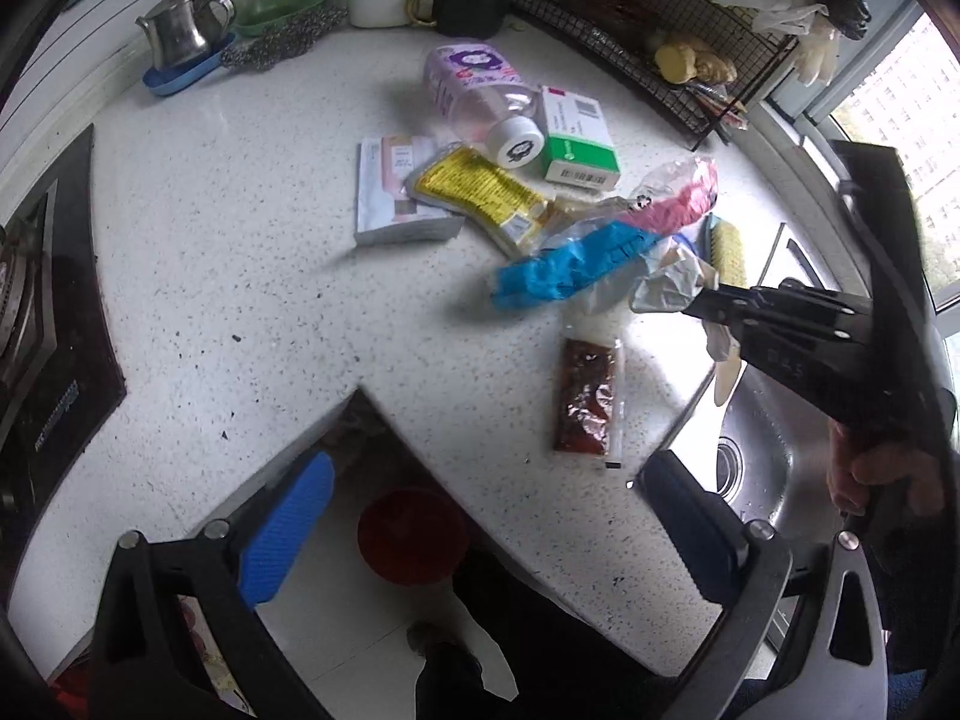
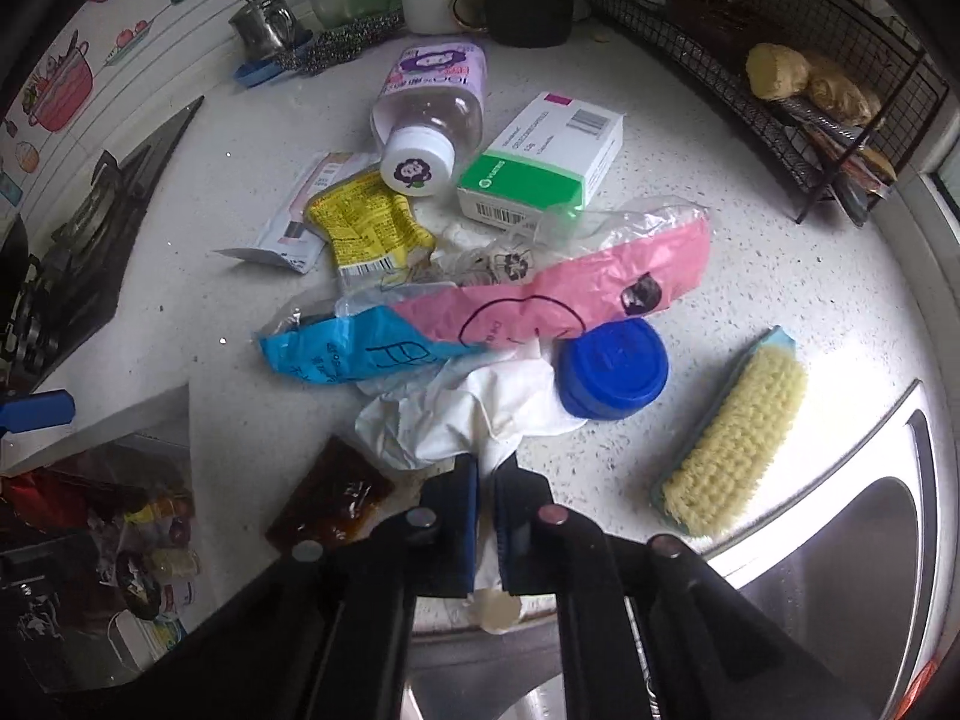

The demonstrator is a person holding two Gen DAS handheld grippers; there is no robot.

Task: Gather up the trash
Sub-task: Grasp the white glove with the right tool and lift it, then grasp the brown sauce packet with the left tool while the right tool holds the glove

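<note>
The right gripper point(image 2: 486, 474) sits closest to its camera, its jaws clenched on the near edge of a crumpled white glove point(image 2: 456, 414) that lies on the speckled counter point(image 2: 750, 276) by the sink point(image 2: 840, 570). The left gripper point(image 1: 474, 516) hangs over the counter's inner corner with its jaws spread wide and nothing between them.

The glove is thin and slack, and only a fold of it is pinched, so it could slip free on lifting. Its far part lies under the blue and pink bag point(image 2: 480, 312) and touches the blue lid point(image 2: 612, 369), so a quick pull may drag both along or knock the lid towards the sink. A loose tail hangs over the sink edge and could catch there.

Close by lie a brown sauce packet point(image 2: 330, 504), a scrub brush point(image 2: 738, 432), a yellow pouch point(image 2: 366, 222), a green and white box point(image 2: 534, 162) and a tipped bottle point(image 2: 432, 114), all crowding the pile
</note>
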